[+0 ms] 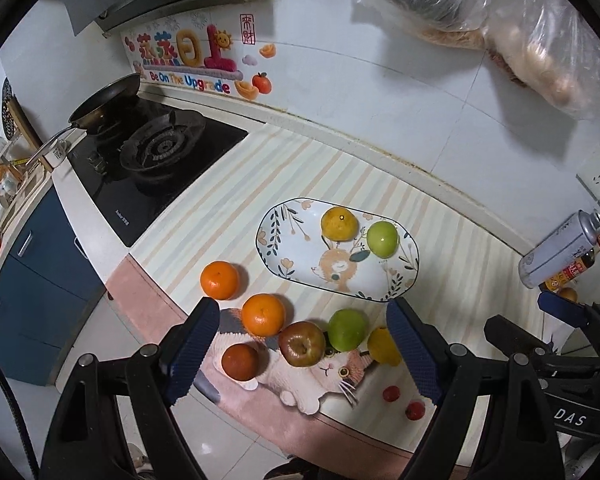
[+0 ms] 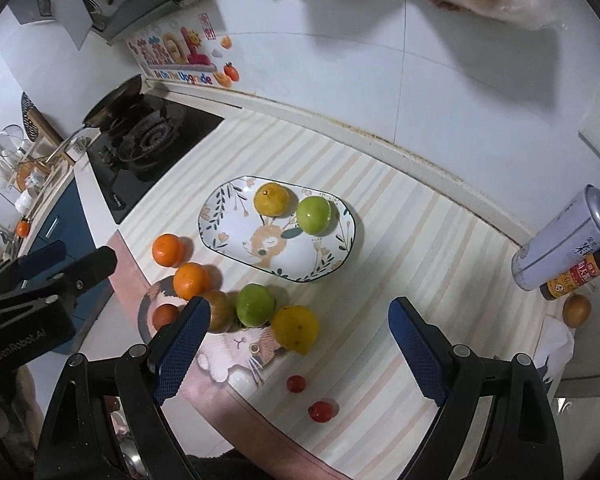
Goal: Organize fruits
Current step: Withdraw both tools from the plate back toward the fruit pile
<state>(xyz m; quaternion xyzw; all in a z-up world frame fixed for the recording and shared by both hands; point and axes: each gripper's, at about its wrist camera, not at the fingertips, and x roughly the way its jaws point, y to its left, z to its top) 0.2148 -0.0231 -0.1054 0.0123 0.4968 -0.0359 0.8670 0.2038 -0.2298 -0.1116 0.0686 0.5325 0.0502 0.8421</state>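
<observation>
An oval patterned plate (image 1: 288, 240) (image 2: 228, 228) holds a yellow fruit (image 1: 339, 223) (image 2: 271, 199) and a green apple (image 1: 382, 239) (image 2: 313, 215). In front of it on the mat lie two oranges (image 1: 220, 280) (image 1: 263, 314), a red-brown apple (image 1: 302, 343), a dark red fruit (image 1: 240, 361), a green apple (image 1: 347, 329) (image 2: 255, 305), a yellow fruit (image 1: 382, 346) (image 2: 295, 329) and two small red fruits (image 2: 295, 383) (image 2: 321, 411). My left gripper (image 1: 304, 348) is open and empty above the loose fruit. My right gripper (image 2: 300, 352) is open and empty.
A gas stove (image 1: 152, 168) with a pan (image 1: 104, 106) stands at the left. A spray can (image 2: 560, 240), a sauce bottle (image 2: 576, 274) and a brown egg-like thing (image 2: 576, 309) stand at the right. Plastic bags (image 1: 500, 28) hang on the tiled wall. The counter edge runs along the front.
</observation>
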